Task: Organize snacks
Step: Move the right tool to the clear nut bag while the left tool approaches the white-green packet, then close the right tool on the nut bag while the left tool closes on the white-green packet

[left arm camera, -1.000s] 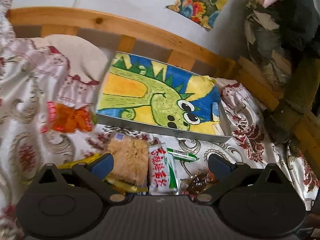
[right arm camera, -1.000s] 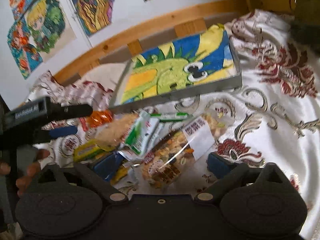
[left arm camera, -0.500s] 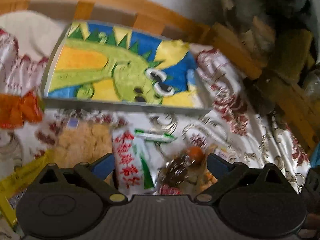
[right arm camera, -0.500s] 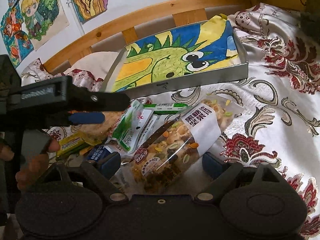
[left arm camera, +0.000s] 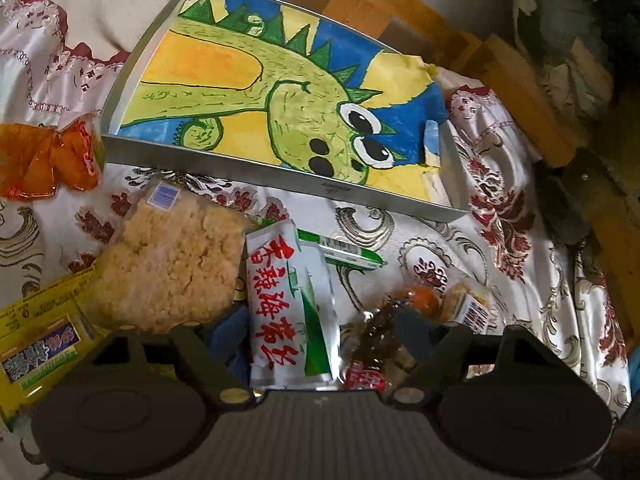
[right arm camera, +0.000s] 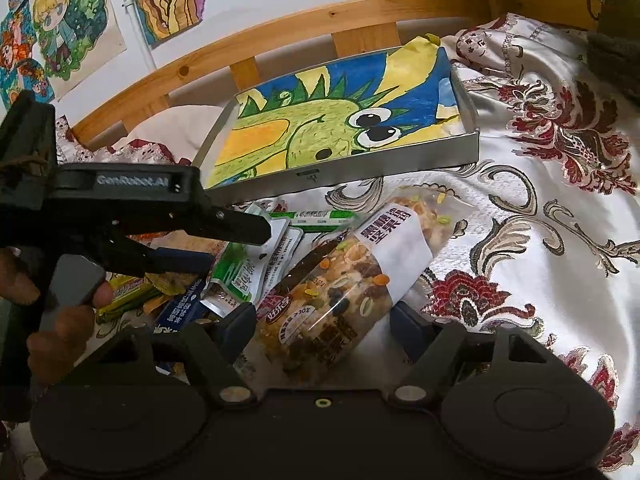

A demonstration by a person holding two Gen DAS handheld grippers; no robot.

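Below one shallow grey tray (left arm camera: 280, 178) lined with a dinosaur drawing, several snack packets lie on the embroidered cloth (right arm camera: 540, 240). Left gripper (left arm camera: 320, 332) closes around one white-and-green sachet (left arm camera: 288, 304); right gripper (right arm camera: 324, 320) closes around one clear nut-mix bag (right arm camera: 352, 280), neither pressing yet.

A: What words can you read?

B: The black plastic gripper body (right arm camera: 132, 196) says "GenRobot.AI" in pale letters.

A: And the snacks?

B: The white and green snack packet (left arm camera: 288, 308) has big red Chinese signs. The clear bag of nuts and seeds (right arm camera: 344, 280) has a white label with dark Chinese signs, and ">30%" near its red logo.

A: The yellow wrapper (left arm camera: 40, 344)?

B: Blue signs, too blurry to read.
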